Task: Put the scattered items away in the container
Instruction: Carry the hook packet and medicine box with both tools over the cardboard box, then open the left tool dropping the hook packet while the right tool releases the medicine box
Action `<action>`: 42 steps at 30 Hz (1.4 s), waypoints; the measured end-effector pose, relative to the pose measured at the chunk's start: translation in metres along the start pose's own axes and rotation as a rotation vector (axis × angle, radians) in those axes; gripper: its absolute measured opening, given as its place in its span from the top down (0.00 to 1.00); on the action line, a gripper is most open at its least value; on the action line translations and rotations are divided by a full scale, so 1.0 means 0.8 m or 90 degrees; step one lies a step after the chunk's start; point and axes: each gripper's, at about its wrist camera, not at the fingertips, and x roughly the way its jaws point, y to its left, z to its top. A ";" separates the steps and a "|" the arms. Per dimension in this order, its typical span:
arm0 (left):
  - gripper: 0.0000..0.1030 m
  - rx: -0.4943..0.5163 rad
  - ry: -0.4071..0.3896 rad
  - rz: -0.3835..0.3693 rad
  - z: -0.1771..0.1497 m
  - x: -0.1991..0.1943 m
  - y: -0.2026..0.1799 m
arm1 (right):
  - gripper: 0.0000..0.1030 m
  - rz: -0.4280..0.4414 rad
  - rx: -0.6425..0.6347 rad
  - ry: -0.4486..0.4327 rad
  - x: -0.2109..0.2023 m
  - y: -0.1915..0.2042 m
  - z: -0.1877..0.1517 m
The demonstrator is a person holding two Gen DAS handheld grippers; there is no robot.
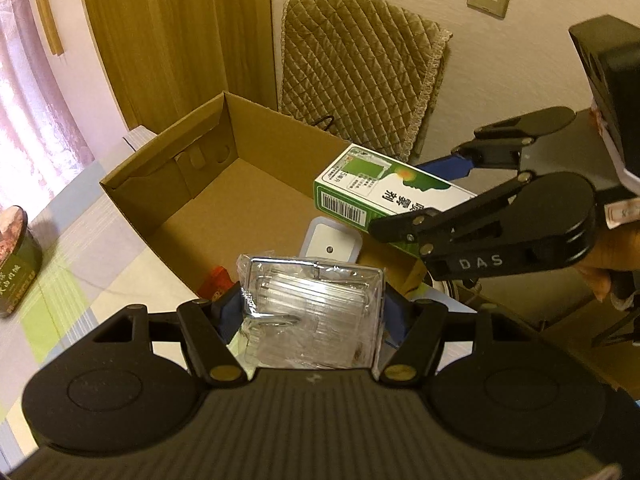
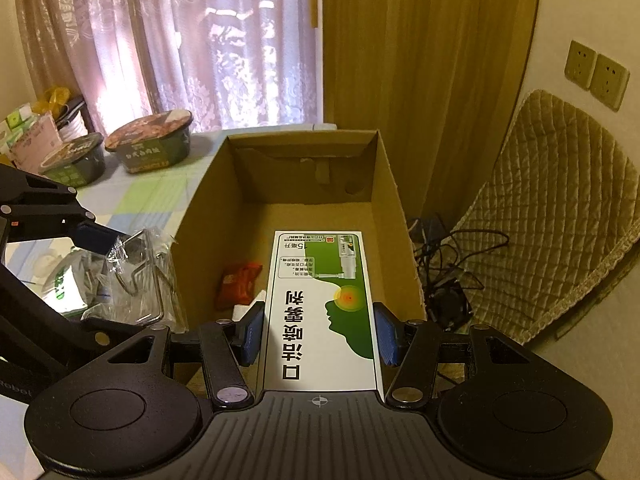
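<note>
Left gripper (image 1: pixel 312 312): closed on a clear plastic packet (image 1: pixel 316 312), blue pads pressed against both sides; packet is held above the near rim of the cardboard box.
Clear plastic packet: crinkled wrap, metal wire hooks seen inside; in the right wrist view it (image 2: pixel 136 276) is seen just outside the box's left wall, pinched by the left gripper (image 2: pixel 116 246).
Right gripper (image 2: pixel 318 334): closed on a green-and-white spray carton (image 2: pixel 320 308), pads clamped on its long sides; carton is pointed forward over the box interior.
Spray carton: seen in the left wrist view (image 1: pixel 380 196) raised over the box's right side, barcode end toward the box, gripped by the right gripper (image 1: pixel 432 204).
Cardboard box (image 2: pixel 384 184): open top, set on a checked tablecloth (image 2: pixel 140 196).
Box contents: red-orange packet (image 2: pixel 240 284) and a white rounded device (image 1: pixel 330 244) lie on the floor.
Table: two instant noodle bowls (image 2: pixel 152 148) are placed well left of the box.
Background: quilted chair cover (image 1: pixel 360 64), curtain (image 2: pixel 180 40).
</note>
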 end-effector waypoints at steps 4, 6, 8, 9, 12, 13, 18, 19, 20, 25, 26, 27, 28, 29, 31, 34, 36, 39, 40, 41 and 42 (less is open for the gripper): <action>0.38 -0.013 0.003 -0.007 0.002 0.010 0.005 | 0.44 -0.001 0.005 0.005 0.007 -0.005 -0.001; 0.38 -0.018 0.004 -0.010 0.003 0.014 0.008 | 0.44 -0.001 0.006 0.007 0.011 -0.006 -0.001; 0.38 -0.017 0.004 -0.010 0.005 0.017 0.009 | 0.44 -0.001 0.006 0.008 0.014 -0.007 -0.001; 0.38 -0.017 0.004 -0.010 0.006 0.018 0.009 | 0.44 -0.002 0.006 0.009 0.015 -0.008 -0.001; 0.38 -0.021 0.001 -0.010 0.010 0.022 0.012 | 0.44 -0.002 0.007 0.009 0.018 -0.009 0.000; 0.38 -0.023 0.000 -0.010 0.011 0.023 0.014 | 0.44 -0.002 0.007 0.008 0.019 -0.010 0.000; 0.38 -0.033 -0.003 -0.013 0.012 0.030 0.017 | 0.44 -0.003 0.010 0.007 0.023 -0.012 0.001; 0.38 -0.032 -0.002 -0.013 0.012 0.031 0.017 | 0.44 -0.003 0.010 0.007 0.024 -0.013 0.002; 0.38 -0.032 -0.002 -0.014 0.012 0.033 0.017 | 0.44 -0.003 0.011 0.008 0.024 -0.013 0.001; 0.38 -0.037 -0.002 -0.015 0.010 0.038 0.019 | 0.44 -0.005 0.013 0.009 0.027 -0.016 0.000; 0.38 -0.038 -0.002 -0.016 0.010 0.039 0.019 | 0.44 -0.005 0.013 0.010 0.028 -0.017 0.000; 0.38 -0.039 -0.002 -0.016 0.010 0.040 0.019 | 0.44 -0.005 0.014 0.010 0.028 -0.017 0.000; 0.38 -0.040 -0.002 -0.016 0.010 0.041 0.020 | 0.44 -0.005 0.014 0.010 0.028 -0.017 0.000; 0.38 -0.040 -0.001 -0.016 0.010 0.042 0.020 | 0.44 -0.006 0.014 0.010 0.028 -0.017 0.000; 0.37 -0.040 -0.002 -0.017 0.011 0.043 0.021 | 0.44 -0.007 0.016 0.009 0.029 -0.018 -0.001; 0.35 -0.033 -0.002 -0.013 0.012 0.043 0.020 | 0.44 -0.010 0.018 0.009 0.029 -0.018 -0.001; 0.34 -0.027 -0.001 -0.003 0.012 0.042 0.020 | 0.44 -0.010 0.018 0.008 0.030 -0.019 -0.001; 0.34 -0.023 -0.004 0.003 0.010 0.038 0.022 | 0.44 -0.010 0.018 0.009 0.030 -0.018 -0.001; 0.34 -0.024 -0.005 0.004 0.010 0.036 0.023 | 0.44 -0.010 0.018 0.009 0.030 -0.018 -0.001; 0.34 -0.024 -0.005 0.007 0.009 0.035 0.024 | 0.44 -0.010 0.018 0.009 0.030 -0.018 -0.001; 0.34 -0.023 -0.005 0.009 0.009 0.033 0.025 | 0.44 -0.010 0.018 0.009 0.030 -0.018 -0.001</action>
